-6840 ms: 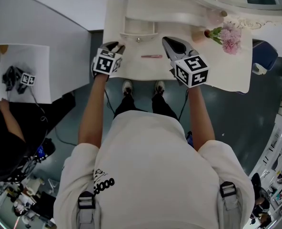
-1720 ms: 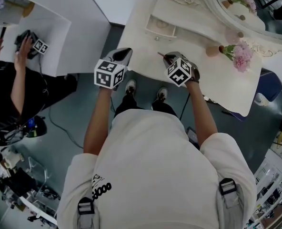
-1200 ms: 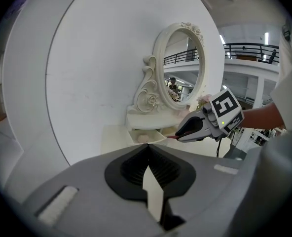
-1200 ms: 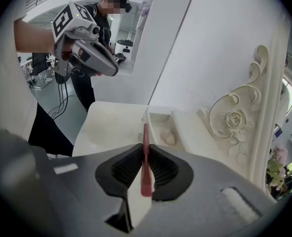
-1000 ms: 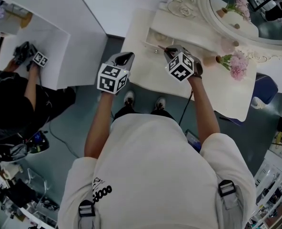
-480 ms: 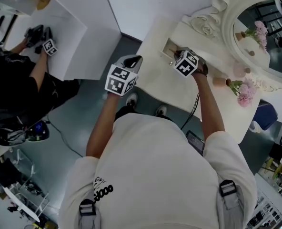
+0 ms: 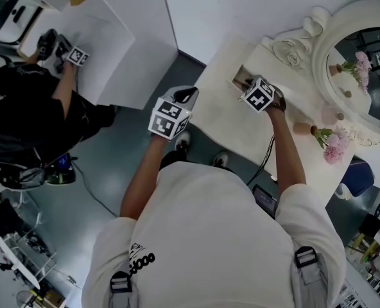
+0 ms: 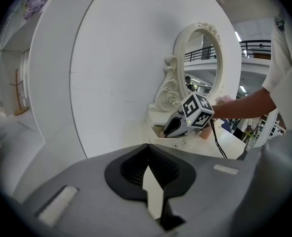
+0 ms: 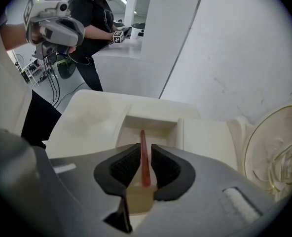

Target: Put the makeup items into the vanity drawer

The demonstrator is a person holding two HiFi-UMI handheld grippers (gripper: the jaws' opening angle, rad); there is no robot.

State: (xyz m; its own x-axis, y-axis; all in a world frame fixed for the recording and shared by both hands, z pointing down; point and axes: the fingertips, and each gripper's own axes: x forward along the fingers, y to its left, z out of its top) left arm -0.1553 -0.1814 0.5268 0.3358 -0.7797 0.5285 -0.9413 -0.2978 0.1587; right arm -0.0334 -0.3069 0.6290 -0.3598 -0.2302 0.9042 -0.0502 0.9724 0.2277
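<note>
The step in hand is the release of a thin red makeup pencil (image 9: 143,157) into the open vanity drawer (image 9: 158,124). The right gripper (image 9: 145,151) points steeply down at the drawer. Its jaws have just been opening, and the pencil seems to stand loose between them, with its tip toward the inside of the drawer. I cannot tell if the tip rests on the bottom. The left gripper (image 8: 147,149) hangs near the front edge of the vanity (image 7: 222,120), its 2 jaws together and empty. Next, I think, the right gripper must lift away straight, without dragging the pencil out again.
</note>
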